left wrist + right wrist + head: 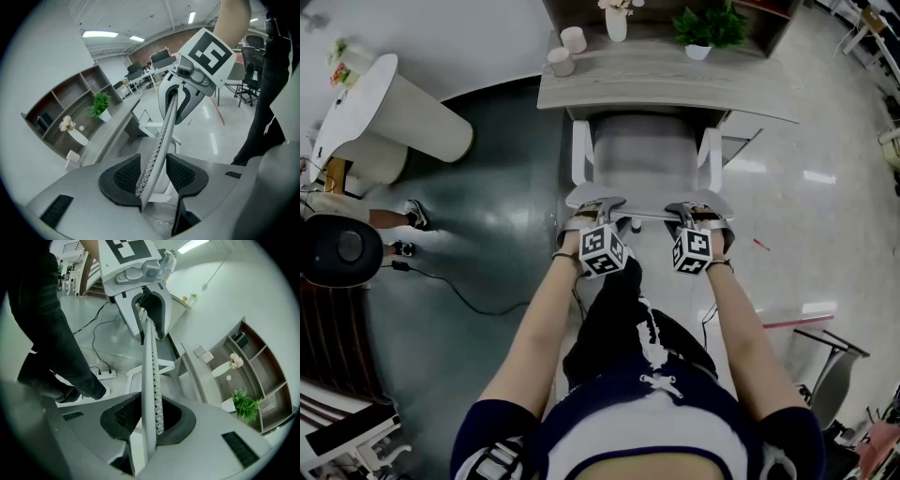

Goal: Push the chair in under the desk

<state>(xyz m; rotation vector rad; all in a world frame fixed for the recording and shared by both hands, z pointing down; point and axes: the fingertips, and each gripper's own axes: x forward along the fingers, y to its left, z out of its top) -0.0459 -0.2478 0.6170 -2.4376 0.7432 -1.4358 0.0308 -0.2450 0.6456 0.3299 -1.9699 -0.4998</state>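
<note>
A chair with a white frame and grey seat (pixel 642 150) stands with its seat partly under the grey desk (pixel 675 89). Both grippers hold the top edge of its backrest (pixel 643 208). My left gripper (pixel 598 208) is on the edge's left part and my right gripper (pixel 686 212) on its right part. In the left gripper view the perforated backrest edge (pixel 161 136) runs slantwise between the pads of the left gripper (pixel 157 171). In the right gripper view the same edge (pixel 150 362) is clamped in the right gripper (pixel 147 416).
On the desk stand two cups (pixel 561 61), a vase (pixel 617 21) and a potted plant (pixel 708 28). A white pedestal table (pixel 394 117) is at the left, with a bystander's feet (pixel 411 216) and a floor cable (pixel 469 295). Folded chairs (pixel 825 361) lie at the right.
</note>
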